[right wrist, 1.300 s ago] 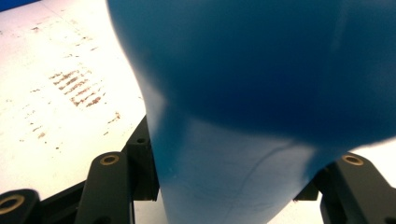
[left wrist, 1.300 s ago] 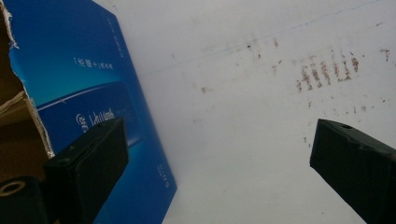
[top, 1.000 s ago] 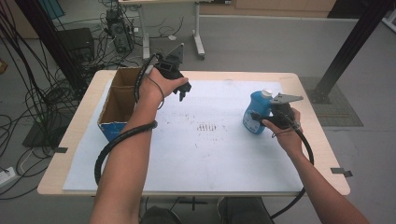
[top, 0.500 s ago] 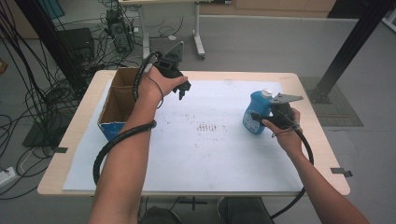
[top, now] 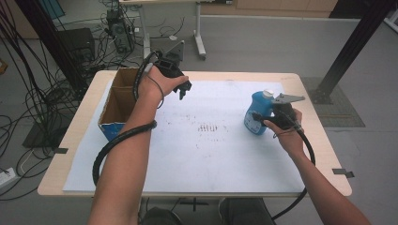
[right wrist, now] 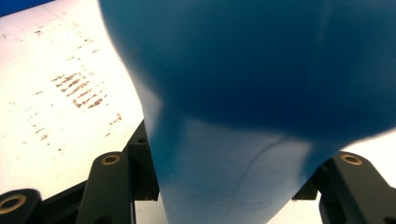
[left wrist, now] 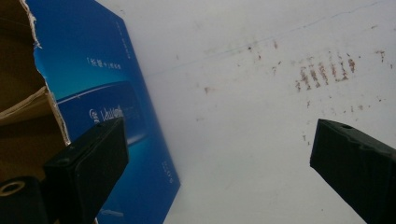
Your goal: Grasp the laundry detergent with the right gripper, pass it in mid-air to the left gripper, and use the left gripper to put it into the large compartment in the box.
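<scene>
A blue plastic bottle (top: 256, 114) with a white cap stands on the white sheet at the table's right. My right gripper (top: 261, 118) is shut on it, and in the right gripper view the bottle (right wrist: 243, 93) sits squeezed between both jaws. Over the sheet, beside the cardboard box (top: 117, 105), hangs my left gripper (top: 184, 90). The left gripper view shows its jaws wide apart with nothing between them, the box's blue side (left wrist: 112, 93) at the left.
The open cardboard box with a blue outer face stands at the table's left edge. A white sheet (top: 197, 154) with brown scuff marks (top: 206, 128) covers most of the tabletop. Cables and a table base lie on the floor behind.
</scene>
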`<state>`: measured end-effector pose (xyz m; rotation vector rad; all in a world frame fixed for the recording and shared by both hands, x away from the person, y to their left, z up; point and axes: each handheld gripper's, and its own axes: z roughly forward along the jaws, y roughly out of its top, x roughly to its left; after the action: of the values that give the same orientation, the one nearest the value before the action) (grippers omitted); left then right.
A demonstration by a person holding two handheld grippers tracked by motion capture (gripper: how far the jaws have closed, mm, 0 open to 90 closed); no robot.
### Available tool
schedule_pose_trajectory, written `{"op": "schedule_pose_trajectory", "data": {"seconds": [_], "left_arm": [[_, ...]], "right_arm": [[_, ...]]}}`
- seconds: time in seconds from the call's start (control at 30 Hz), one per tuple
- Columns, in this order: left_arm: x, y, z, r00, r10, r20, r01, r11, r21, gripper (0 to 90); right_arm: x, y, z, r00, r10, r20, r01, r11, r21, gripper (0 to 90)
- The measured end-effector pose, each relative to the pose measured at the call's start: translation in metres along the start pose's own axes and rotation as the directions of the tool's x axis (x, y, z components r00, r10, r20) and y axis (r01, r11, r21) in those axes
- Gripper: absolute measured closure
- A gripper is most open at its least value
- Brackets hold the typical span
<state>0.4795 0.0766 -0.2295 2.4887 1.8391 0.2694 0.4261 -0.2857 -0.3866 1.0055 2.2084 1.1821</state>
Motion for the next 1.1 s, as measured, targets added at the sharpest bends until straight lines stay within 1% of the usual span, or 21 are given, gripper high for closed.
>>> {"op": "schedule_pose_trajectory", "data": {"seconds": [0.27, 0.87, 1.1], "left_arm": [[-0.0002, -0.0003, -0.0015, 1.0, 0.0, -0.002, 0.0, 1.0, -0.004, 5.0], [-0.0002, 0.0009, -0.0032, 1.0, 0.003, -0.001, -0.003, 1.0, -0.003, 5.0], [-0.0004, 0.0004, -0.0044, 0.9999, 0.014, -0.002, -0.014, 0.9999, -0.005, 5.0]], "right_arm": [[0.0, 0.0002, -0.0001, 1.0, 0.007, 0.0, -0.007, 1.0, 0.001, 43.0], [-0.0002, 0.0002, -0.0003, 1.0, 0.006, -0.001, -0.006, 1.0, 0.001, 44.1], [-0.0005, 0.0008, -0.0002, 1.0, 0.005, -0.003, -0.005, 1.0, 0.004, 44.3]]}}
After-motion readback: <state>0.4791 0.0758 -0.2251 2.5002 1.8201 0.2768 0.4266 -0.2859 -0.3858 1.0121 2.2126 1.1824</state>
